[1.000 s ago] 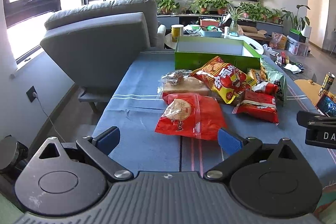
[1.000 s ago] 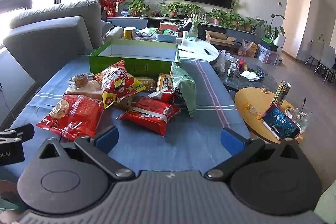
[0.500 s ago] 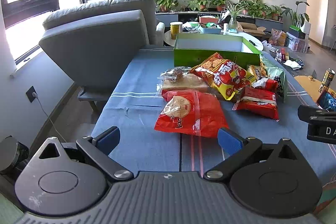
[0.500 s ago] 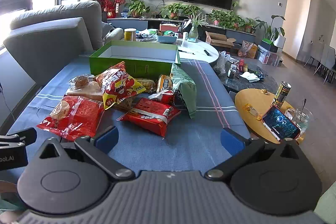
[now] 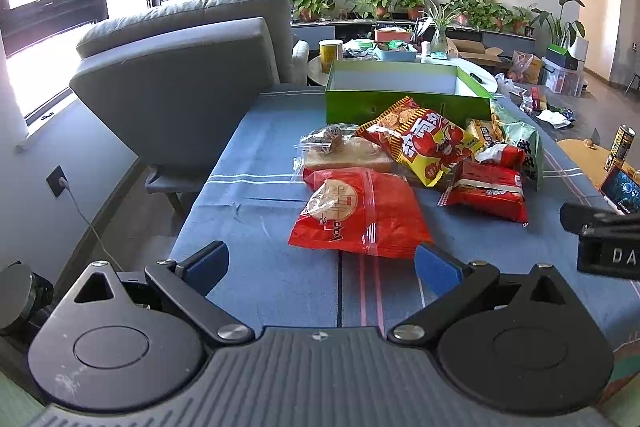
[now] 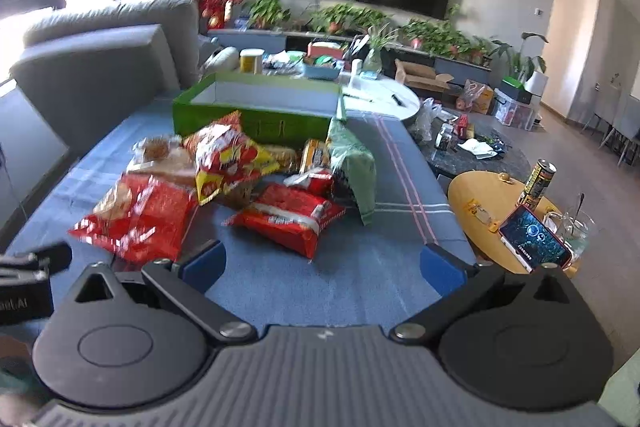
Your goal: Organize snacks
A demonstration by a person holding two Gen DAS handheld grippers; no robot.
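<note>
A pile of snack packs lies on a blue tablecloth (image 5: 260,267). Nearest is a red pastry bag (image 5: 360,213), also in the right wrist view (image 6: 140,215). Behind it are a bread pack (image 5: 344,155), a yellow-red cracker bag (image 5: 428,143), a red wafer pack (image 5: 486,191) (image 6: 288,217) and a green bag (image 5: 520,143) (image 6: 352,163). An open green box (image 5: 400,99) (image 6: 256,107) stands empty behind the pile. My left gripper (image 5: 322,263) is open just short of the pastry bag. My right gripper (image 6: 322,263) is open, in front of the wafer pack.
A grey armchair (image 5: 180,75) stands at the table's left. A yellow side table (image 6: 496,203) on the right holds a can (image 6: 538,183), a phone (image 6: 534,239) and a glass mug (image 6: 576,231). A cluttered white round table (image 6: 384,99) is behind the box.
Both grippers have moved slightly forward toward the snack pile and stayed open. The right wrist view has tilted and blurred. The snacks have not moved.
</note>
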